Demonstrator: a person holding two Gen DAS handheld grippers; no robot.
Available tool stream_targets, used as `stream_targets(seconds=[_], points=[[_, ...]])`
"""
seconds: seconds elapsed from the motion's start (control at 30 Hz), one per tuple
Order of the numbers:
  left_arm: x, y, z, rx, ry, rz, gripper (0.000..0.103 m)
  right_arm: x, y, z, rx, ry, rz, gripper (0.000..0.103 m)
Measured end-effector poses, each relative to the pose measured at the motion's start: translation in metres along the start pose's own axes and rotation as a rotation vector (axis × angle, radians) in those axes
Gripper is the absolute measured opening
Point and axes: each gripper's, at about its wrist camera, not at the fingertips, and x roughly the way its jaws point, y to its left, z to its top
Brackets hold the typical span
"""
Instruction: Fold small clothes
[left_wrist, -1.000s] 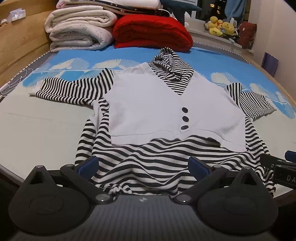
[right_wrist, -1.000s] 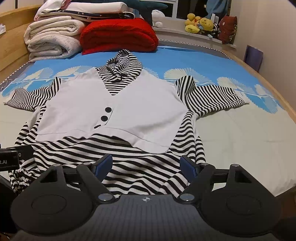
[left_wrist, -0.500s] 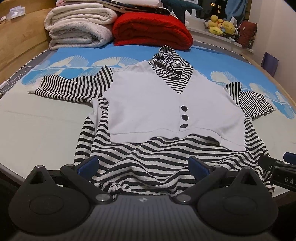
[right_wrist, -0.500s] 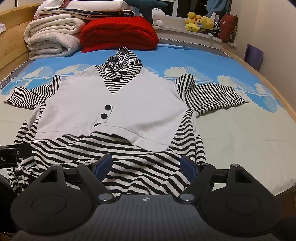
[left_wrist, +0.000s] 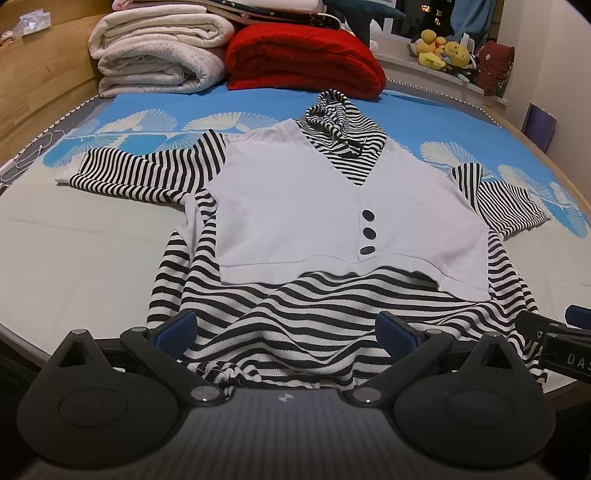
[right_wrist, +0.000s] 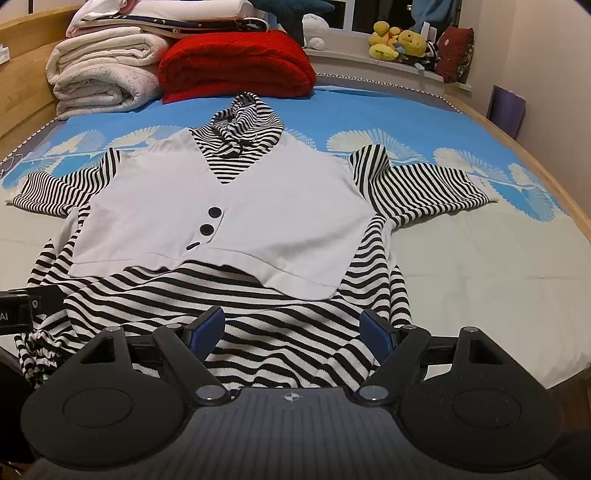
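A small black-and-white striped hooded top (left_wrist: 295, 317) with a white vest front (left_wrist: 303, 206) and three black buttons lies flat on the bed, sleeves spread out, hem towards me. It also shows in the right wrist view (right_wrist: 236, 206). My left gripper (left_wrist: 286, 330) is open over the left part of the hem, holding nothing. My right gripper (right_wrist: 293, 326) is open over the right part of the hem, holding nothing. Each gripper's body shows at the edge of the other's view.
The bed sheet (left_wrist: 74, 251) is pale near me and blue with white fans further back. Folded white blankets (left_wrist: 155, 59) and a red blanket (left_wrist: 303, 59) are stacked at the head. Plush toys (right_wrist: 399, 44) sit on the sill. A wooden bed frame (right_wrist: 517, 155) runs along the right.
Both grippers have dropped slightly and crept forward over the hem. The top has not moved and both grippers stay open.
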Motion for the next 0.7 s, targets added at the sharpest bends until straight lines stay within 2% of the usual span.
stream_targets(seconds=[0.7], points=[[-0.0004, -0.0019, 0.0009, -0.002, 0.000, -0.004, 0.102, 0.0017, 0.0008, 0.0004, -0.001, 0.001, 0.000, 0.081]])
